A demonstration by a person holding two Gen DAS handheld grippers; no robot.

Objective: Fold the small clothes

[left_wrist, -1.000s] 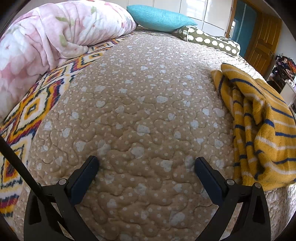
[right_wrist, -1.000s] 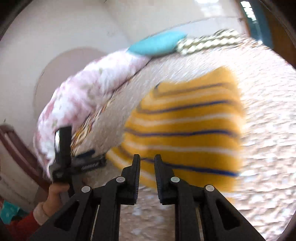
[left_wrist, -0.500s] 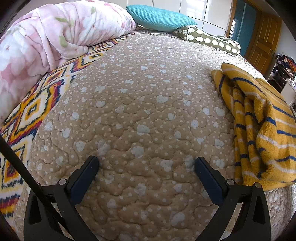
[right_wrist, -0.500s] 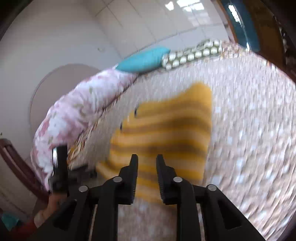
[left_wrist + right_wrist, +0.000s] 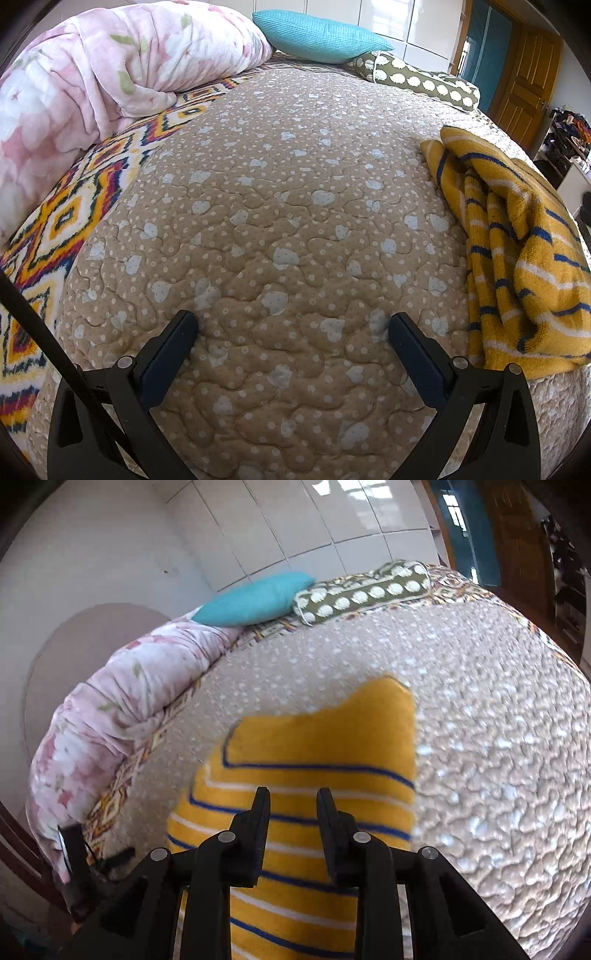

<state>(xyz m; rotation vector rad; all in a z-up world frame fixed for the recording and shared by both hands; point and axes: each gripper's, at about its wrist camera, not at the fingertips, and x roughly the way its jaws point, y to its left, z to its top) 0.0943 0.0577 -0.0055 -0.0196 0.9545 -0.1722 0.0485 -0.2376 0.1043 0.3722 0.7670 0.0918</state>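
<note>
A yellow knit garment with blue and white stripes [image 5: 517, 243] lies bunched at the right side of the beige quilted bed cover [image 5: 280, 206]. My left gripper [image 5: 291, 325] is open and empty, low over the bare quilt to the left of the garment. In the right wrist view the same garment [image 5: 325, 746] lies below my right gripper [image 5: 291, 797], whose jaws stand slightly apart with nothing between them. The left gripper [image 5: 74, 853] shows small at the lower left of that view.
A pink floral duvet [image 5: 96, 81] lies along the left of the bed on a patterned blanket [image 5: 66, 221]. A teal pillow [image 5: 317, 33] and a dotted olive bolster [image 5: 417, 81] lie at the head. A wooden door [image 5: 524, 74] stands at the far right.
My right gripper has swung over the garment and its jaws have opened a little wider. The left gripper has not moved.
</note>
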